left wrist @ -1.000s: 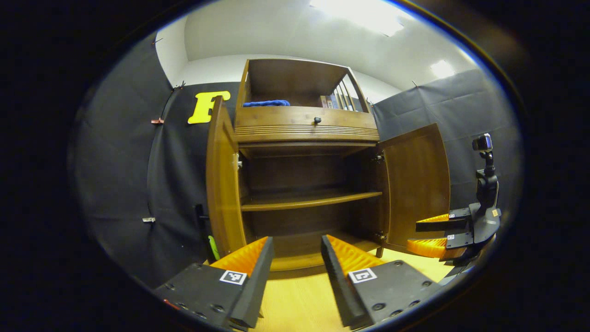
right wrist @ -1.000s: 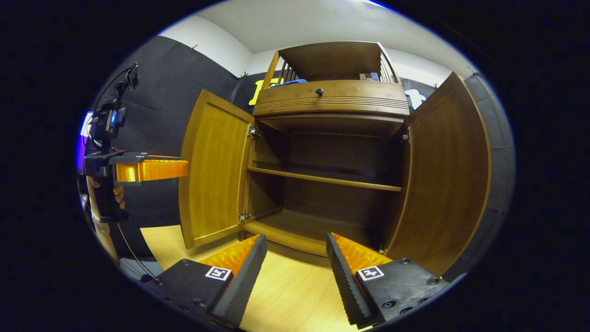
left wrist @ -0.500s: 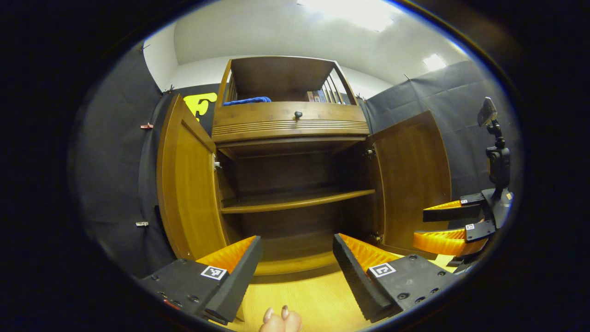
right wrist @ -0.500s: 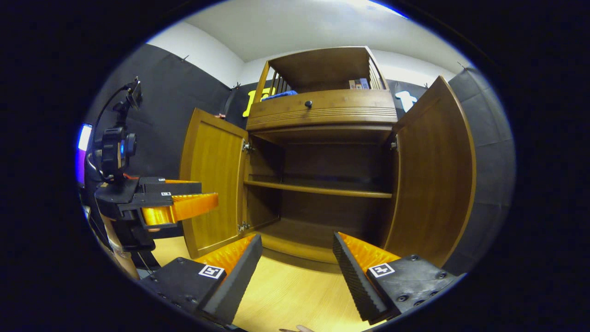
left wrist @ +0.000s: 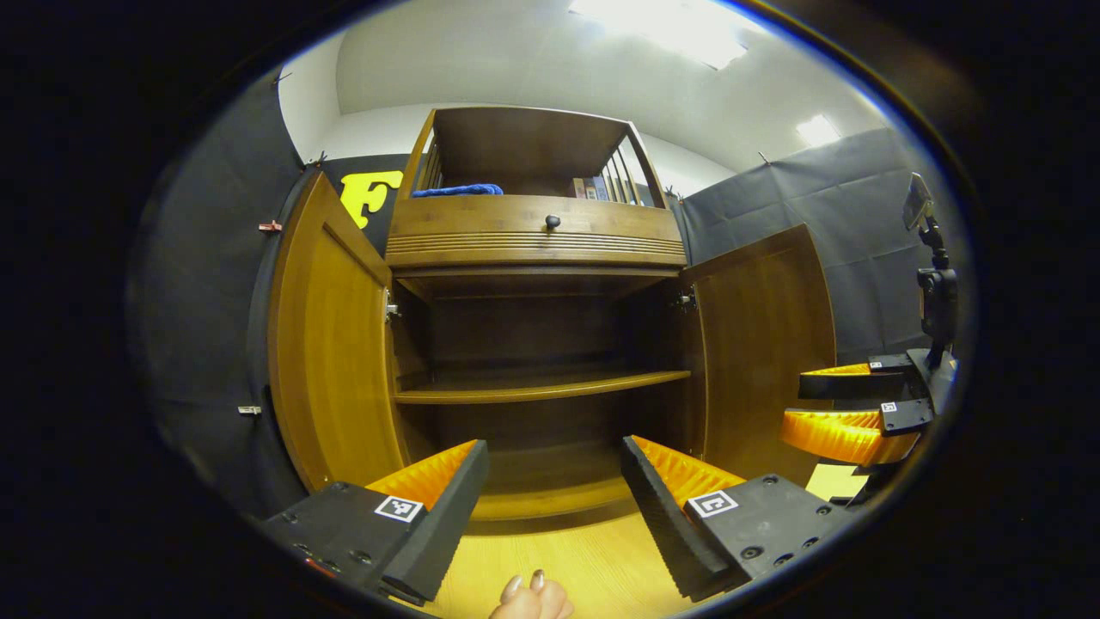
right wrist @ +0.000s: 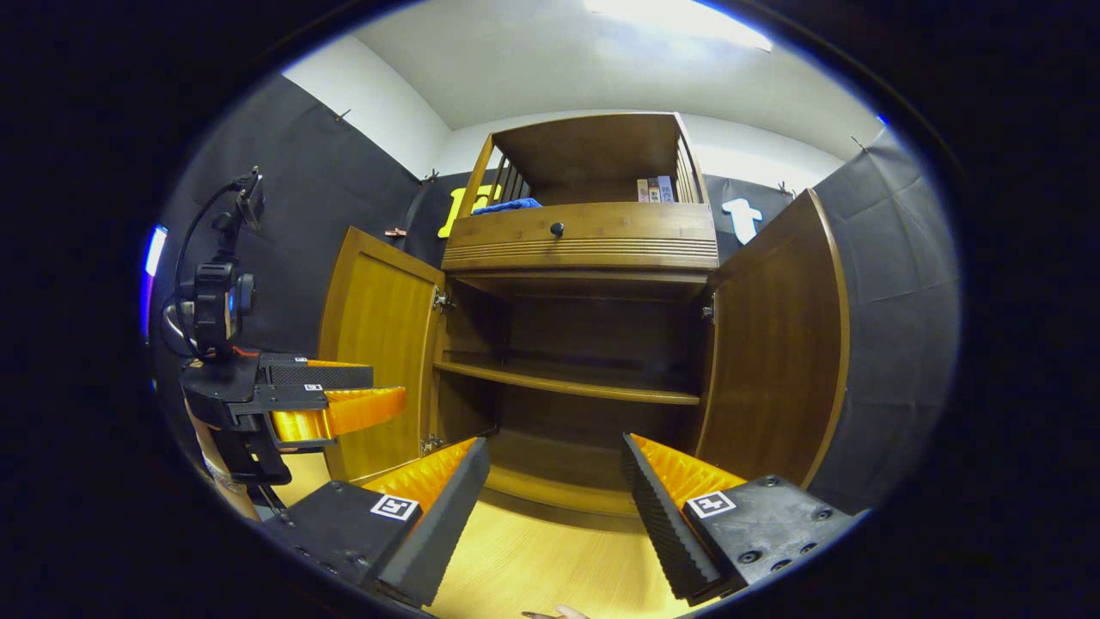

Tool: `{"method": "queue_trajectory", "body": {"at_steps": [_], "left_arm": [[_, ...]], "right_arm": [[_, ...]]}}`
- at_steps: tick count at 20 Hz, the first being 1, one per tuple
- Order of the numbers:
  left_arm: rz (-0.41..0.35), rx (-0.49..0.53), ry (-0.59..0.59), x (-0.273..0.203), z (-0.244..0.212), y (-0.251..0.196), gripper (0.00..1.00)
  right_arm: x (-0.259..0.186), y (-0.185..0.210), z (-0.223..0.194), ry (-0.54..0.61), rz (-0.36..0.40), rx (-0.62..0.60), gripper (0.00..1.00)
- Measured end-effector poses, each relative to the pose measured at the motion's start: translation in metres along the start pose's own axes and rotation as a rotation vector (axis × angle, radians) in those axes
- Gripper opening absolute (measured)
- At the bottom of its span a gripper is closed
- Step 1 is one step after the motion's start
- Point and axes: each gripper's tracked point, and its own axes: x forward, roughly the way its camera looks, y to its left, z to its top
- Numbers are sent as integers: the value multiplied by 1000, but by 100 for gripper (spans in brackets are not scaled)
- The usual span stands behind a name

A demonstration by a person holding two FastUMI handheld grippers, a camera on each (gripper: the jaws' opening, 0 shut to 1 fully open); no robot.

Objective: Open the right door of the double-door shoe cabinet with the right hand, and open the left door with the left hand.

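Observation:
The wooden shoe cabinet (left wrist: pixel 533 249) (right wrist: pixel 584 249) stands ahead with both doors swung wide. Its left door (left wrist: pixel 322 344) (right wrist: pixel 374 344) and right door (left wrist: pixel 765 335) (right wrist: pixel 773 344) angle outward. Inside, a bare shelf (left wrist: pixel 541 389) (right wrist: pixel 567 383) crosses the dark interior. My left gripper (left wrist: pixel 554 499) hangs open in front of the cabinet floor, touching nothing; it also appears at the left of the right gripper view (right wrist: pixel 344 391). My right gripper (right wrist: pixel 554 499) is open too, clear of the doors; it also appears at the right of the left gripper view (left wrist: pixel 838 404).
A drawer with a dark knob (left wrist: pixel 553 222) (right wrist: pixel 557 229) sits above the doors. The top shelf holds a blue cloth (left wrist: pixel 455 190) (right wrist: pixel 507 205) and some books (left wrist: pixel 593 186). Pale wood floor (left wrist: pixel 584 567) lies below. Fingertips of a hand (left wrist: pixel 528 597) show at the bottom edge.
Both grippers have drawn back from the cabinet and levelled. The left door now shows more of its inner face. Both doors stay open.

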Motion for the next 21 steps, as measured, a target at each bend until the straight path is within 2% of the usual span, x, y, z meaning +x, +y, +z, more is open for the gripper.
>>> {"method": "queue_trajectory", "body": {"at_steps": [2,3,4,9,10,11,12,15,18,21], "left_arm": [[-13,4,4,1,-1,-4,96],[-16,4,6,2,-2,-4,100],[-19,4,7,3,-3,-5,96],[-28,-12,3,6,-4,-7,96],[-29,-19,1,8,-3,-8,96],[-28,-23,-1,8,-3,-8,100],[-26,-27,0,9,-2,-8,96],[-22,-29,1,11,-4,-9,96],[-23,-27,-1,13,-4,-12,96],[-29,-30,-14,13,0,-16,96]], "right_arm": [[1,-1,-1,7,1,1,97],[1,-1,-2,9,0,1,97],[1,-2,-2,11,-1,2,98],[-1,-7,3,3,-14,2,99],[0,-8,4,0,-17,-1,97],[0,-10,3,3,-21,-7,97],[1,-12,1,9,-26,-11,97],[1,-14,-2,23,-23,0,97],[-1,-14,7,-1,-8,29,95],[-3,-22,18,-41,-19,38,99]]}}
